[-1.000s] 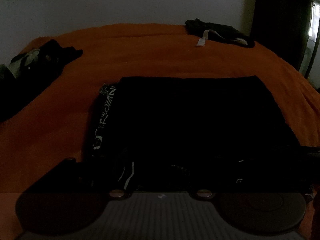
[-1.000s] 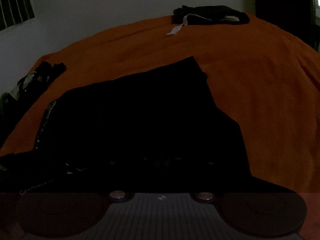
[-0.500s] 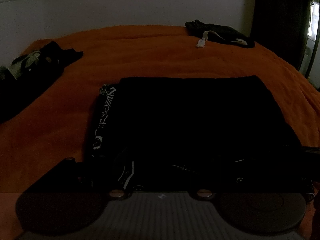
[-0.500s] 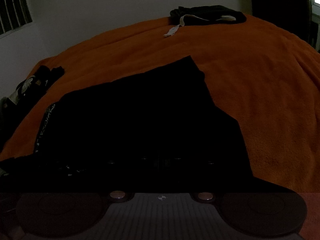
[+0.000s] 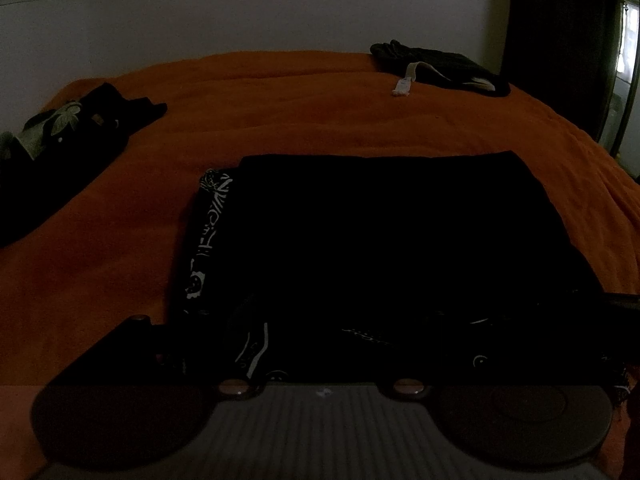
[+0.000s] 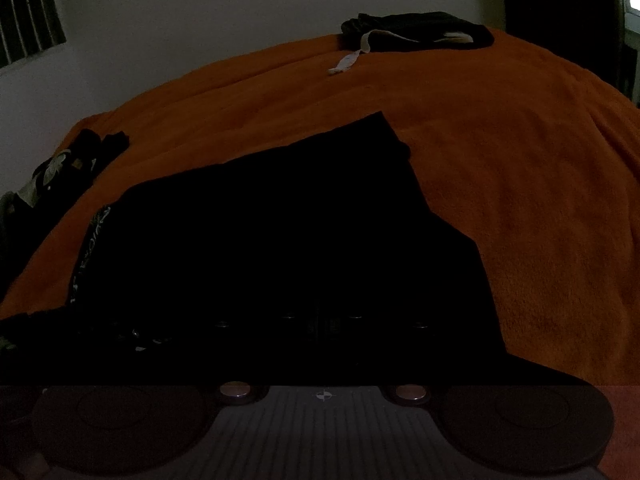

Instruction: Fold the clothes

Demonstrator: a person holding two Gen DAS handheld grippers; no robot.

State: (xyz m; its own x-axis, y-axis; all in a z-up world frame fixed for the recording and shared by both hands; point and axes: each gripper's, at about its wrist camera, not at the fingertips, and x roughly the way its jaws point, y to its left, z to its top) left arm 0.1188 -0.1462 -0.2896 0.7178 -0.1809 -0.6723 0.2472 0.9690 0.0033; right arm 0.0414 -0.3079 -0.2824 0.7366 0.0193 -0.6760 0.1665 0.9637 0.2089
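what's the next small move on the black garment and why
Probably fold the near edge of the black garment away, toward its far edge. It lies flat on the orange blanket with its far edge straight, while the near part is rumpled, white print showing. The frames are too dark to tell whether either tongs already grips cloth.

Your left gripper [image 5: 320, 360] shows a grey ribbed plate along the bottom edge, flanked by two dark round discs, with two small shiny round studs at its top corners. Your right gripper [image 6: 320, 328] looks the same, and its plate carries a small white crosshair mark at the top centre. The fingers are too dark to make out.
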